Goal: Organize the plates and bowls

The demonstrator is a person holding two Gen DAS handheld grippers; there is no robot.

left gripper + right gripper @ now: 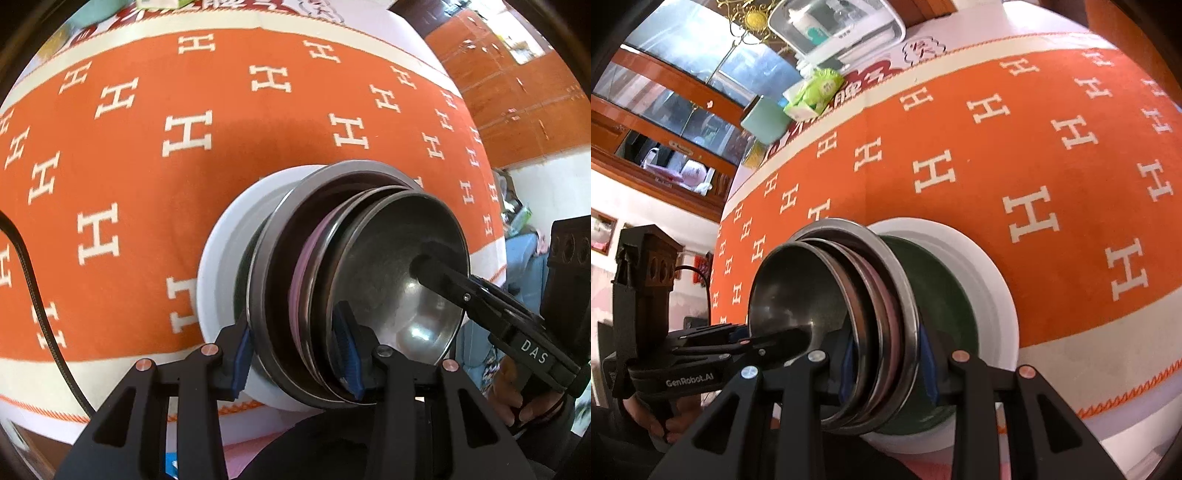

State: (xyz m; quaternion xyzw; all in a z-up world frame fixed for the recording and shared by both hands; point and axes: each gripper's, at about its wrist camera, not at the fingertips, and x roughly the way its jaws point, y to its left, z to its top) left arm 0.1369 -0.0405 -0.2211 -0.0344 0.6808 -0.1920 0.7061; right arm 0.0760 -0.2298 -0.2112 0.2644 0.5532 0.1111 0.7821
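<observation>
Here a nested stack of dishes (pixel 332 280) sits tilted on edge between both claws, over the orange-clothed worktop (pixel 147 166). The left claw (pixel 295 354) is narrowly parted and clamped on the stack's near rims, one blue pad outside the steel pan and the other inside the innermost steel bowl (pixel 399 266). The right claw (pixel 888 365) grips the opposite rims the same way. From the outside in, the stack is a white plate (pixel 990 280), a green bowl (pixel 942 295), a steel pan, a pink rim and steel bowls. The cloth beyond lies open; boxes (pixel 812 92) stand near its far edge.
</observation>
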